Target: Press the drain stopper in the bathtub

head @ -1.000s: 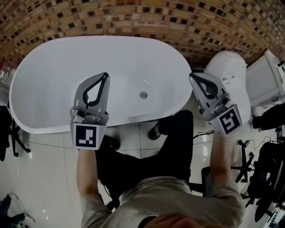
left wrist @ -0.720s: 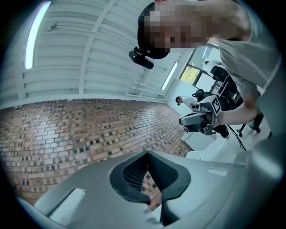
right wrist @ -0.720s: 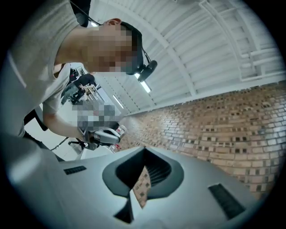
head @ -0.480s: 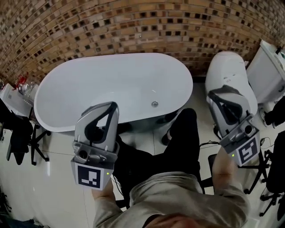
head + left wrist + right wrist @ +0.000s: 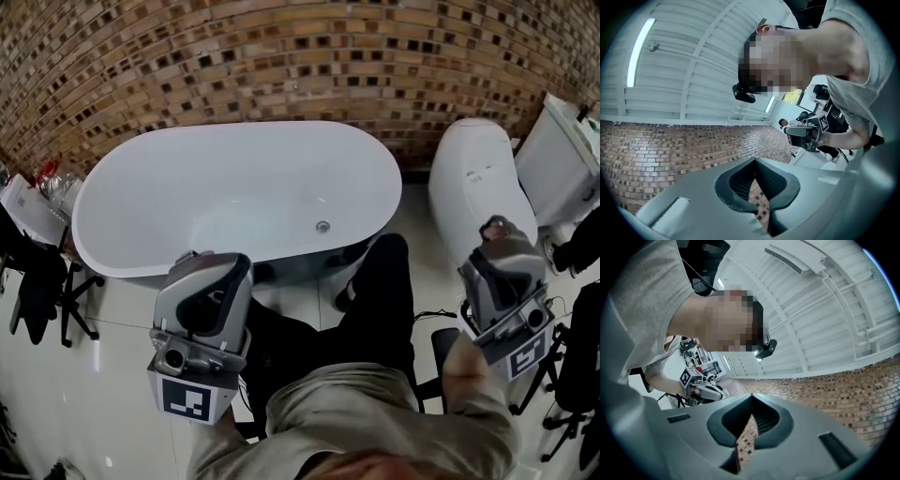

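L gripper (image 5: pixel 214 265) at 7 o'clock, R gripper (image 5: pixel 502 231) at 4, both w/ jaws closed on nothing, well clear of bathtub (image 5: pixel 234 128) and drain stopper (image 5: pixel 322 226).

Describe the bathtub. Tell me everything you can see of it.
The bathtub is a white, glossy oval tub. It stands free on pale floor tiles, with its long side along the brown mosaic wall. Its rim is smooth and unbroken, and the basin looks empty and dry. A small round metal drain stopper sits in the bottom, toward the right end. Nothing reaches into the tub.
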